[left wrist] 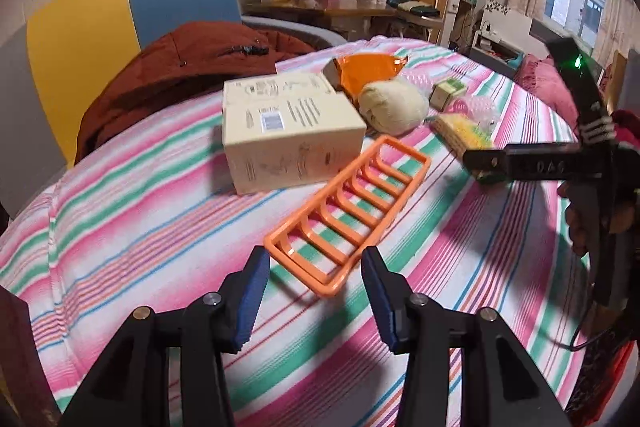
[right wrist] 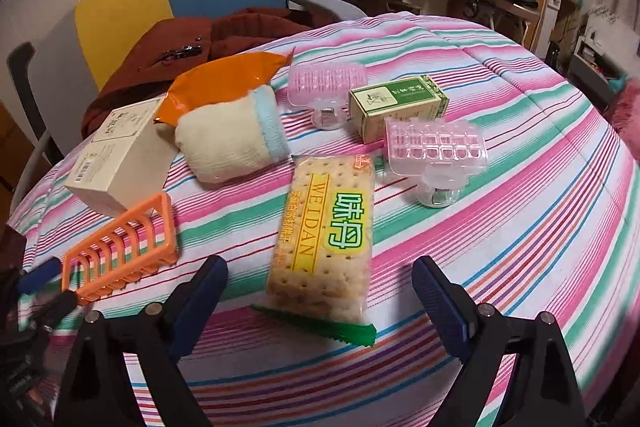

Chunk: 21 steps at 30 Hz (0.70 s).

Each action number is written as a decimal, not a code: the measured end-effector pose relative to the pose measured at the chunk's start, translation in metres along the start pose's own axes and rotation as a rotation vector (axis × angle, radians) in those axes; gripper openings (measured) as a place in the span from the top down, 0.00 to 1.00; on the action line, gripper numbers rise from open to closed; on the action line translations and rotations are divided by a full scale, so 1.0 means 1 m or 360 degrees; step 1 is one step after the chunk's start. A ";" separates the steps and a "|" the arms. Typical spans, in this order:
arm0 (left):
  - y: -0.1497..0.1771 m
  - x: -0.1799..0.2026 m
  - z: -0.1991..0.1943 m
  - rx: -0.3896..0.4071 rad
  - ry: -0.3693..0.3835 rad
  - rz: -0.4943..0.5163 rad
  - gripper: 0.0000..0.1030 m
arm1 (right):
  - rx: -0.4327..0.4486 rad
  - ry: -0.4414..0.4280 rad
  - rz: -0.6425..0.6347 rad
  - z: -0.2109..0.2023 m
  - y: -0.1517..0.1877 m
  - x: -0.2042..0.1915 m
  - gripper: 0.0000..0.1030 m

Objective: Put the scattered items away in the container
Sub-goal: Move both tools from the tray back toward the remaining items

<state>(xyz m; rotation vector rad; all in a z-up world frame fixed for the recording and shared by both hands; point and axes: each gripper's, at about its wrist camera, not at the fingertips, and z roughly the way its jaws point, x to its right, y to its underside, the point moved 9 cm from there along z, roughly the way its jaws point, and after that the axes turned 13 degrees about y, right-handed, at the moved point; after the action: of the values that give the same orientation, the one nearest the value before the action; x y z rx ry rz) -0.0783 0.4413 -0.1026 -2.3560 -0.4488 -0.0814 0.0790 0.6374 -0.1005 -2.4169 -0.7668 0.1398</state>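
striped bedspread (right wrist: 500, 227), holding scattered items. left gripper (left wrist: 314, 273): jaws part-open, empty, just above the near end of the orange rack (left wrist: 348, 211). right gripper (right wrist: 320, 291): jaws wide, empty, flanking the cracker packet's (right wrist: 326, 227) near end. cream box (left wrist: 288, 131) beside the rack; rolled sock (right wrist: 232, 139), green box (right wrist: 396, 103), two pink clips (right wrist: 436, 143) behind the packet.

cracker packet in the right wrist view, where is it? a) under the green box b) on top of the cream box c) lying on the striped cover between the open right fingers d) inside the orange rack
c: the cracker packet lies flat on the striped cover, its near end between the open right gripper fingers, untouched.
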 end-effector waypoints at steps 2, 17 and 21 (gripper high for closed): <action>-0.004 0.001 0.005 -0.0055 0.0031 0.0043 0.51 | -0.0007 -0.0007 0.0012 0.001 0.000 0.000 0.08; -0.016 0.020 0.041 -0.0323 0.0240 0.0321 0.47 | -0.0035 -0.0103 0.0005 -0.003 0.005 -0.007 0.08; -0.022 0.025 0.030 -0.0254 0.0271 0.0369 0.47 | -0.0039 -0.0117 -0.0005 -0.003 0.005 -0.009 0.08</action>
<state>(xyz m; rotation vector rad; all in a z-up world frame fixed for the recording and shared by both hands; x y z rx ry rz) -0.0648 0.4837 -0.1051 -2.5144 -0.0880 -0.2141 0.0746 0.6275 -0.1011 -2.4455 -0.8093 0.2204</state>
